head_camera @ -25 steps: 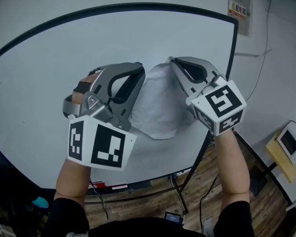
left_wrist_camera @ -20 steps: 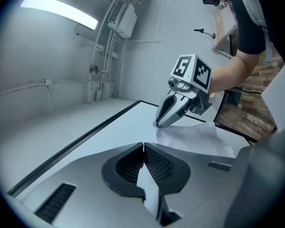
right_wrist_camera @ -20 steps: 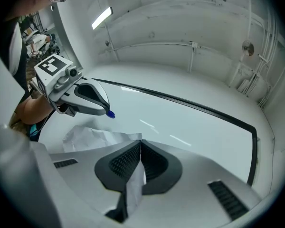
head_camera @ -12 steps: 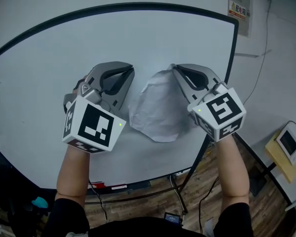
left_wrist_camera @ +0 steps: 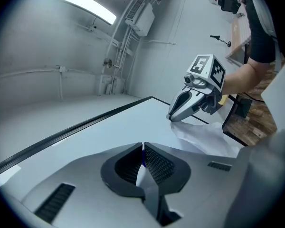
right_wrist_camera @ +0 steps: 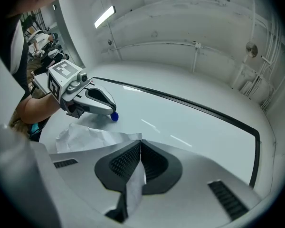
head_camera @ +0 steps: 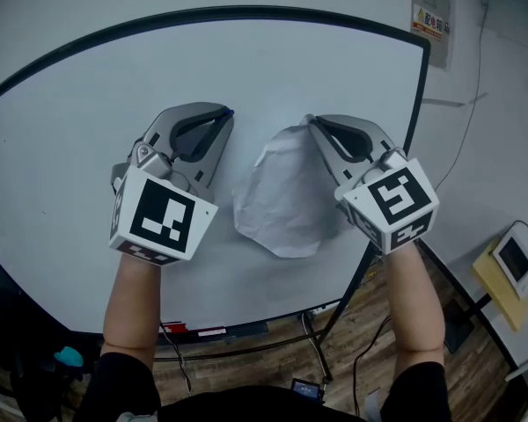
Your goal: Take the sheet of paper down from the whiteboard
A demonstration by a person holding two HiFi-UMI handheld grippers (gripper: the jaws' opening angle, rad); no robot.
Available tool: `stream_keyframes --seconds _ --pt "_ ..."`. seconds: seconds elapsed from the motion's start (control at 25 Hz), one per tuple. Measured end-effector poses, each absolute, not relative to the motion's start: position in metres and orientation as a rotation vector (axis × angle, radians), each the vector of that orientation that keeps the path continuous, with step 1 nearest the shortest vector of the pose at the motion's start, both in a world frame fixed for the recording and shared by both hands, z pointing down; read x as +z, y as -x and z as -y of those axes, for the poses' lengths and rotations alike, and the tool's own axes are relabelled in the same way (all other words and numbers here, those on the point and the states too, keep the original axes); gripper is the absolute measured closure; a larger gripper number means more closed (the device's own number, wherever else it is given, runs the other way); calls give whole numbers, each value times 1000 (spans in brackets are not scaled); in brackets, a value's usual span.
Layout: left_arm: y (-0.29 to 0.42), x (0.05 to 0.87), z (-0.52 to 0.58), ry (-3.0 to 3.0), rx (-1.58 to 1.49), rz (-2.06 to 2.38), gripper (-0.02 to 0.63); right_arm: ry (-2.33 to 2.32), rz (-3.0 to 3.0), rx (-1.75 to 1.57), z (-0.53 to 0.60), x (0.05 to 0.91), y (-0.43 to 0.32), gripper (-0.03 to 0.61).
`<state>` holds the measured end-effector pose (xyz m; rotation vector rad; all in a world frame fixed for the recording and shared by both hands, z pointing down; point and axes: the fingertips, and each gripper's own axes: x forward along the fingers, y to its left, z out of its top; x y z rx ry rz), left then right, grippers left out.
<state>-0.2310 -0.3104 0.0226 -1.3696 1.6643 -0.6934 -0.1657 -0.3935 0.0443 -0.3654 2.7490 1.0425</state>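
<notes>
**Sheet pinched at its top corner, magnet in the other gripper**

The crumpled white sheet of paper (head_camera: 282, 205) hangs in front of the right half of the black-framed whiteboard (head_camera: 79, 121), nearer the board's right edge than its left and about midway between its top and bottom edges. Its lower edge curls outward in a rounded fold. I cannot tell whether it lies flat against the board.

The right gripper (head_camera: 311, 122) has the sheet by its upper right corner. Its jaws are closed tight on it, and in the right gripper view a strip of the paper runs down between the two ribbed pads. The gripper tips stand close to the board face, not far from the right edge of the frame.

The left gripper (head_camera: 226, 113) is just left of the sheet and apart from it, over the middle of the board. Its jaws are pressed together on a small round blue magnet (right_wrist_camera: 114, 117), which shows as a blue sliver between the pads in the left gripper view and as a blue dot at the gripper tips from the other side. The magnet sits close to the board face.

Off the board's top right corner, a small wall sign (head_camera: 429, 7) hangs on the pale wall. Below the bottom edge there is a wooden floor (head_camera: 462, 372).
</notes>
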Motion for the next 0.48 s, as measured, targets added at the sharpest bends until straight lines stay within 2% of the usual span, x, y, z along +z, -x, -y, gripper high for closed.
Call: stream_keyframes --seconds 0.48 --pt "247 20 310 1223 -687 -1709 603 358 -2743 1028 387 40 162 557"
